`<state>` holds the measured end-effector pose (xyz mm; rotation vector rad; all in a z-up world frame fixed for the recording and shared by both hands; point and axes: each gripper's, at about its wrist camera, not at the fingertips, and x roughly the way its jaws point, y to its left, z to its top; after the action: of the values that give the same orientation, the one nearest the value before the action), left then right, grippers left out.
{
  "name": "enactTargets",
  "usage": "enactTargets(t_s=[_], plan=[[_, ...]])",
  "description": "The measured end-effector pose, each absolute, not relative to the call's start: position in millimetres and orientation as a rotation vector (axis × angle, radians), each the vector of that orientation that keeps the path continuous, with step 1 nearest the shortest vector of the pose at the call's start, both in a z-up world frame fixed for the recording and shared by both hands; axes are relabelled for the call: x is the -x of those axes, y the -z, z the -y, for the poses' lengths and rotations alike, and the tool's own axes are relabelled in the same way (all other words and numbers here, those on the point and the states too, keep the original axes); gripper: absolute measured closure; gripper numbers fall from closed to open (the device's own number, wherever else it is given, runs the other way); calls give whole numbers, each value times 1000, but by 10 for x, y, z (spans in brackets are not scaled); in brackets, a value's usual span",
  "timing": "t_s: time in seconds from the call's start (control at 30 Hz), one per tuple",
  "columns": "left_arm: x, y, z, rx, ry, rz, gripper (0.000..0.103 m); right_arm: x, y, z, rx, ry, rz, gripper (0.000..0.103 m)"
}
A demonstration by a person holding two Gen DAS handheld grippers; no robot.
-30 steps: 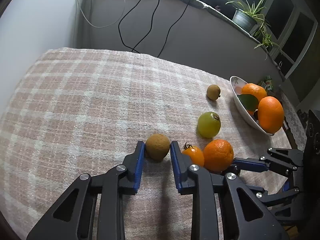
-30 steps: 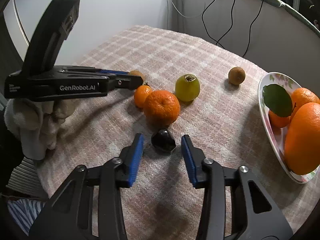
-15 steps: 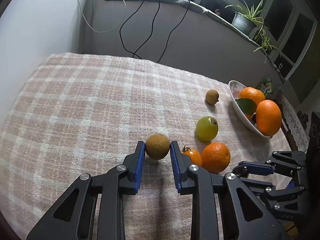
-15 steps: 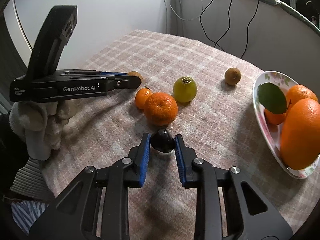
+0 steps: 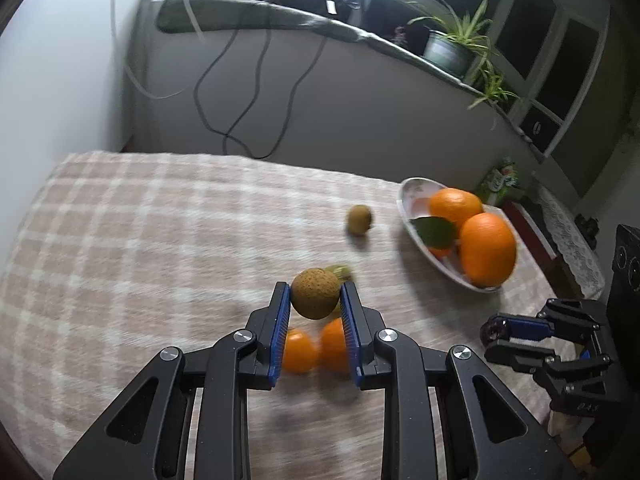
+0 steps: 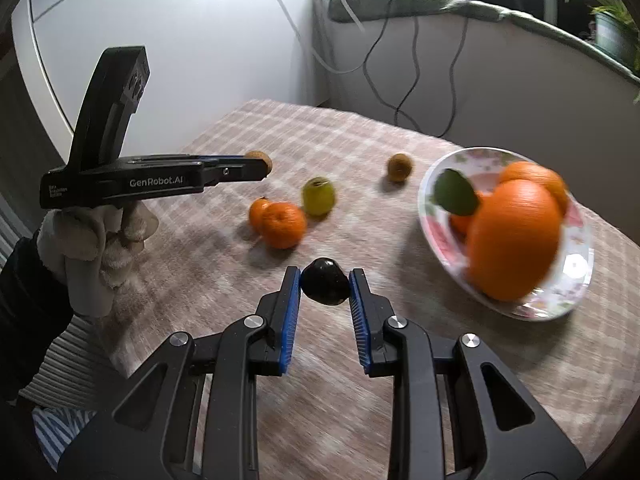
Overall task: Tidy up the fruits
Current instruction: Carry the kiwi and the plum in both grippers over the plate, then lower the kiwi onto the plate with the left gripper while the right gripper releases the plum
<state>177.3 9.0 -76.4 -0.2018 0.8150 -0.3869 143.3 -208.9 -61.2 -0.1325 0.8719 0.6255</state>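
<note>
My left gripper point(image 5: 315, 300) is shut on a brown round fruit point(image 5: 315, 293) and holds it above the checked tablecloth point(image 5: 140, 240). My right gripper point(image 6: 325, 286) is shut on a dark, nearly black fruit point(image 6: 325, 286), also lifted off the cloth. On the cloth lie a small orange fruit point(image 6: 258, 213), a mandarin point(image 6: 283, 225), a green fruit point(image 6: 318, 196) and a second brown fruit point(image 6: 399, 167). A white flowered bowl point(image 6: 568, 280) at the right holds oranges point(image 6: 514, 240) and a green leaf point(image 6: 456, 193). The left gripper also shows in the right wrist view point(image 6: 262, 166).
A grey wall with hanging cables point(image 5: 240, 92) stands behind the table. A ledge holds a potted plant point(image 5: 452, 48). The table's far left corner point(image 5: 72, 160) meets a white wall. A gloved hand point(image 6: 96, 240) holds the left gripper at the table's near left edge.
Both grippers have risen from the cloth with their fruits. The left one moved right, over the small orange fruit and mandarin. The right one lifted the dark fruit toward the bowl.
</note>
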Motion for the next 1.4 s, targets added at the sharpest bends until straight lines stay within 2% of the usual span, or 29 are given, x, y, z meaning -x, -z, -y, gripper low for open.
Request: enactTargets(t_s=[0.57,1.4], plan=[[-2127,533,726,162,505,-796,79,-1567,413,3004,52,-473,-823,77],[-2859,712,1236,159,539,-876,79,-2109,767,3434,21,-380,-860,77]])
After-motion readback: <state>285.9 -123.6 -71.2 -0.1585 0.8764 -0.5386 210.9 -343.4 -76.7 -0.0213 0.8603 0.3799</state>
